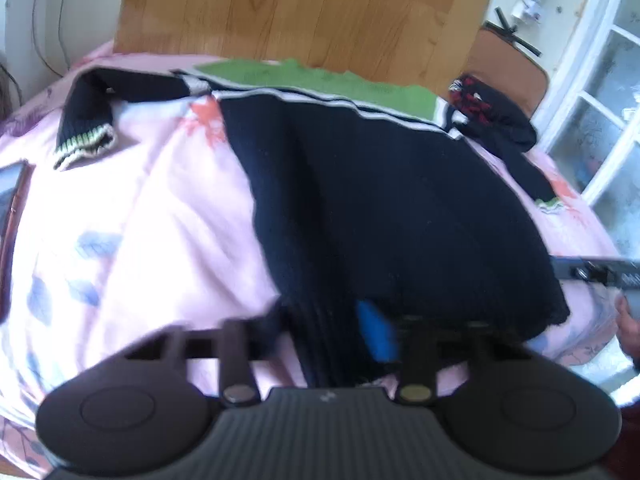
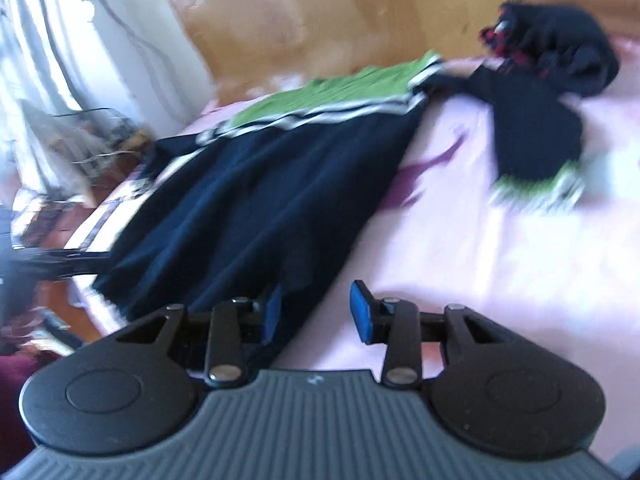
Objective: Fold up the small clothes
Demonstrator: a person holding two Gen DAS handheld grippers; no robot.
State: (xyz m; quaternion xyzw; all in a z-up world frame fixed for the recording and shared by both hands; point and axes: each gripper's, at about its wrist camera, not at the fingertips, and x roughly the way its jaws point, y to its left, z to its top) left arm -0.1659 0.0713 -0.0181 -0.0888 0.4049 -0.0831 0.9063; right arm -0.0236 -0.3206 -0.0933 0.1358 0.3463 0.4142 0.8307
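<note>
A dark navy knit sweater [image 1: 384,208] is lying spread flat on a bed covered by a pink floral bedsheet [image 1: 132,240]. The sweater's upper section is green [image 1: 320,80], bordered by white stripes, and is lying toward the wooden headboard [image 1: 296,8]. One sleeve is extending to the left in the left wrist view, ending in a green-and-white ribbed cuff [image 1: 86,148]. The opposite sleeve is lying on the far side, its cuff [image 2: 540,186] resting on the sheet. A second dark garment with red markings [image 2: 556,52] is lying bunched near the headboard, just beside that sleeve.

The left gripper [image 1: 332,340] is positioned at the sweater's ribbed bottom hem. Dark knit fabric is sitting bunched between its fingers, and one blue pad [image 1: 376,332] is showing against the fabric. The opposite pad is hidden by the cloth, so the view is not settling whether the jaws are pressing on the hem.

The right gripper [image 2: 316,312] is positioned at the hem's other corner. Its jaws are standing apart, with both blue pads [image 2: 360,312] visible. The left-hand pad is lying against the sweater's edge; the right-hand pad is standing over bare sheet. No fabric is clamped between them.

Part of a hand [image 1: 628,328] is showing at the right edge of the left wrist view.
</note>
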